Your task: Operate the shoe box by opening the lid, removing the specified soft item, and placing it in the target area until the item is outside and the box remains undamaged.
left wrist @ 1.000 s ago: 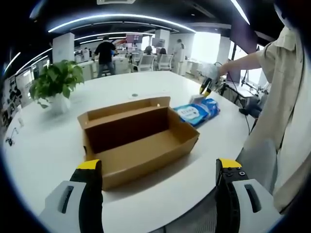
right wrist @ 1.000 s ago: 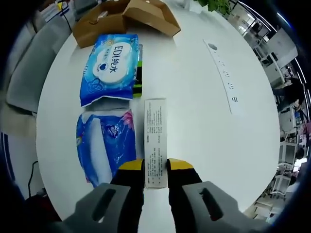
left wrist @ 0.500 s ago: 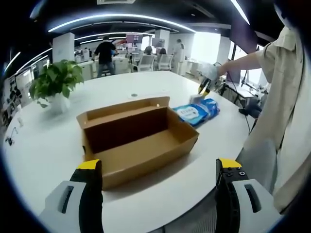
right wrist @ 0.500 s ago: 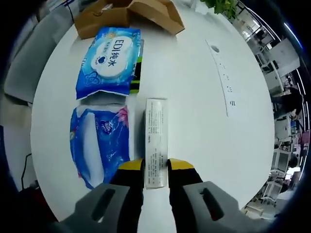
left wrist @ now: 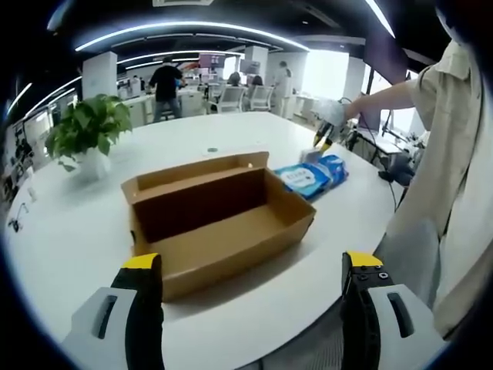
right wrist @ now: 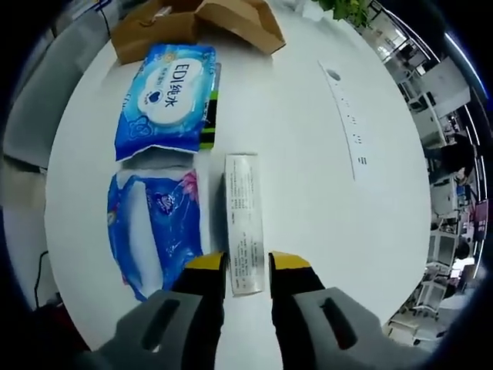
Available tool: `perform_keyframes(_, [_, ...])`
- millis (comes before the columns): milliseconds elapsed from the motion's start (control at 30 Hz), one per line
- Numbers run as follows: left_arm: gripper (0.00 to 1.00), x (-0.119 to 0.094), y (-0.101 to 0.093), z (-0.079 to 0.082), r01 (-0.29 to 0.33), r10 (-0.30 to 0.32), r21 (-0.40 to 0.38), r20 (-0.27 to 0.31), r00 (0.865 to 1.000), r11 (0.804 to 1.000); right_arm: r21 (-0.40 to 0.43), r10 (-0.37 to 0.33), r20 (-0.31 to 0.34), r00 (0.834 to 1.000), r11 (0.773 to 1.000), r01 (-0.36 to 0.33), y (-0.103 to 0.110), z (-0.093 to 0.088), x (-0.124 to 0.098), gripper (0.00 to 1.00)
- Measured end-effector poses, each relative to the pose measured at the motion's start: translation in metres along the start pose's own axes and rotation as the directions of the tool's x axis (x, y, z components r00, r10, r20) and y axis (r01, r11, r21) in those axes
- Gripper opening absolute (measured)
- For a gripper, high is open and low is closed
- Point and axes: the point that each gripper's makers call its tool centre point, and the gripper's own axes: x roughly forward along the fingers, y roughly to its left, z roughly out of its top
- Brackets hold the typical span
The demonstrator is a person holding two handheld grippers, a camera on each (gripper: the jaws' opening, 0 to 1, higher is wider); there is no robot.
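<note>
White table (left wrist: 69, 231) carries the open, empty box (left wrist: 219, 223). Your right gripper (right wrist: 236, 266) straddles the carton (right wrist: 243, 223), jaws slightly parted; packs (right wrist: 166, 100) lie at 11 o'clock. Left gripper (left wrist: 254, 270) stands wide apart. Placement appears done; next, withdraw clear.

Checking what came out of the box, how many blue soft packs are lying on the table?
2. A wipes pack lies nearest the open shoe box; a second blue pack lies just beyond it, beside the white carton. None seems hidden.
</note>
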Motion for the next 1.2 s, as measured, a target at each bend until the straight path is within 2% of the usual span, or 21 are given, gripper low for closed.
perform_keyframes(200, [0.99, -0.002, 0.001, 0.003, -0.004, 0.004, 0.001, 0.016, 1.0, 1.0, 0.032, -0.04, 0.028, 0.999, 0.999, 0.039, -0.004, 0.007, -0.011, 0.26])
perform_keyframes(467, [0.99, -0.005, 0.002, 0.007, -0.002, 0.001, 0.006, 0.043, 0.999, 1.0, 0.08, -0.074, 0.069, 0.995, 0.994, 0.069, 0.005, 0.02, -0.026, 0.32])
perform_keyframes(600, [0.99, -0.006, 0.002, 0.01, 0.005, -0.006, 0.018, 0.058, 0.998, 1.0, 0.175, -0.092, 0.096, 0.991, 0.982, 0.074, 0.012, 0.025, -0.034, 0.37])
perform_keyframes(667, [0.99, -0.007, 0.002, 0.012, 0.009, -0.01, 0.026, 0.062, 0.998, 1.0, 0.192, -0.101, 0.114, 0.988, 0.978, 0.078, 0.014, 0.027, -0.038, 0.39])
perform_keyframes(800, [0.99, -0.009, 0.002, 0.013, 0.018, -0.021, 0.041, 0.072, 0.997, 0.999, 0.275, -0.117, 0.146, 0.982, 0.958, 0.074, 0.025, 0.033, -0.046, 0.42])
perform_keyframes(900, [0.99, -0.01, 0.002, 0.014, 0.022, -0.026, 0.049, 0.078, 0.997, 0.999, 0.354, -0.133, 0.166, 0.977, 0.933, 0.067, 0.034, 0.037, -0.051, 0.45])
perform_keyframes(1033, [0.99, -0.013, 0.004, 0.015, 0.029, -0.034, 0.059, 0.087, 0.996, 0.998, 0.386, -0.154, 0.196, 0.969, 0.92, 0.068, 0.048, 0.045, -0.059, 0.5])
perform_keyframes(1200, [0.97, -0.015, 0.009, 0.014, 0.036, -0.041, 0.059, 0.086, 0.995, 0.998, 0.452, -0.205, 0.226, 0.952, 0.888, 0.083, 0.06, 0.057, -0.072, 0.58])
